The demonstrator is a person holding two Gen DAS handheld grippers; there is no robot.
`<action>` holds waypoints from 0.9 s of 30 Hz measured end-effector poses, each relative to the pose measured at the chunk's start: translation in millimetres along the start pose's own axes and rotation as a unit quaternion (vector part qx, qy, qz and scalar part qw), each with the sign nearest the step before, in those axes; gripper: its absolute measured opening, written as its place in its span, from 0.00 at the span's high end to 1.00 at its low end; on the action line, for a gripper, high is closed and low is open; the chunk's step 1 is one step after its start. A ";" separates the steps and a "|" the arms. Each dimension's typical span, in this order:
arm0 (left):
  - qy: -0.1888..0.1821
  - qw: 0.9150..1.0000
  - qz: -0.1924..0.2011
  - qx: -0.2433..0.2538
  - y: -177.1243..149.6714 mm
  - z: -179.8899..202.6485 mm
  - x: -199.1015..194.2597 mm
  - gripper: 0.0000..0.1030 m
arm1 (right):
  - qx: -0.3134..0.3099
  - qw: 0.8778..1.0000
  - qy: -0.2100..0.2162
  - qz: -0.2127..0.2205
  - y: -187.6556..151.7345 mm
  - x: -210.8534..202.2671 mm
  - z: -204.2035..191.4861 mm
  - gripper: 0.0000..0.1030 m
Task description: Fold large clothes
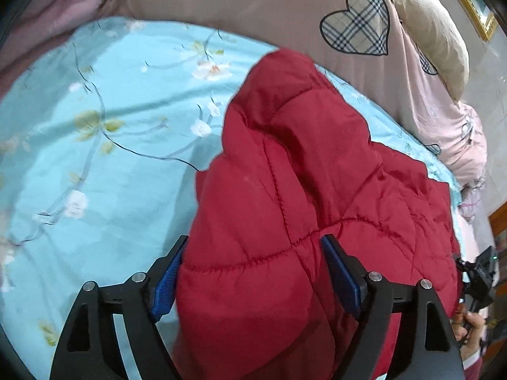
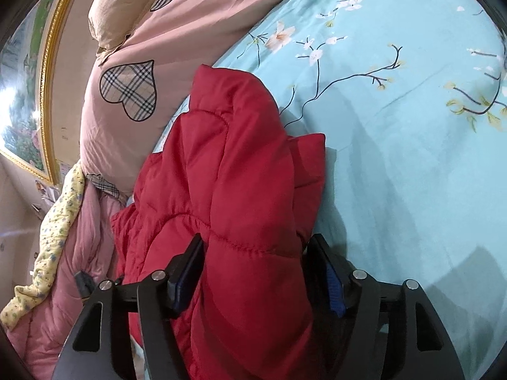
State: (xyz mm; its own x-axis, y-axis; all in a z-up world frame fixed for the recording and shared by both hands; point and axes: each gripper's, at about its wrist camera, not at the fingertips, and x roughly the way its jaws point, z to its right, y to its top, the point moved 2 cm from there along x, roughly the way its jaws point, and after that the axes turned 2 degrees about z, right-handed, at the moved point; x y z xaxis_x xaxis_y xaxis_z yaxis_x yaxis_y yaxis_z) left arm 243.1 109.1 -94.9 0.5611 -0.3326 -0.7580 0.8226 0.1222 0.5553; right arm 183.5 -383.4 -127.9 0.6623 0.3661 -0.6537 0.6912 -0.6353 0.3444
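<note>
**Red jacket gripped at both ends over the bed**

The left gripper [image 1: 253,272] clamps a thick fold of the red quilted puffer jacket [image 1: 304,190] between its blue pads. The right gripper [image 2: 256,272] likewise pinches a bunched part of the same jacket. The jacket lies on the light-blue floral bedsheet [image 1: 104,145], its far end near the pink quilt with plaid hearts [image 1: 253,6].
</note>
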 end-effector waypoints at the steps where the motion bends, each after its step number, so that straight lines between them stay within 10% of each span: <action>1: 0.009 1.000 0.011 0.005 -0.5 2.3 -6.9 0.20 | -0.005 1.000 -0.010 0.004 -0.6 -2.1 -1.9 0.30; 14: 0.007 0.996 0.064 0.057 -21.5 44.8 -75.5 0.17 | -0.066 0.991 -0.103 0.062 -6.0 -24.6 -30.7 0.28; 27: -0.018 0.994 0.042 0.102 -46.8 81.4 -84.5 0.17 | -0.103 0.984 -0.096 0.111 -15.6 -58.5 -62.7 0.28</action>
State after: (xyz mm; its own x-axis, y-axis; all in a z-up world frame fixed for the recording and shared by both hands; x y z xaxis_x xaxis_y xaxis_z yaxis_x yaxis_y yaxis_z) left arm 149.7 55.4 -29.0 0.6194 -0.3636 -0.6958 0.7356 -0.0408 0.6762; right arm 152.1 -352.3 -52.9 0.7500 0.0868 -0.6558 0.5933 -0.5266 0.6088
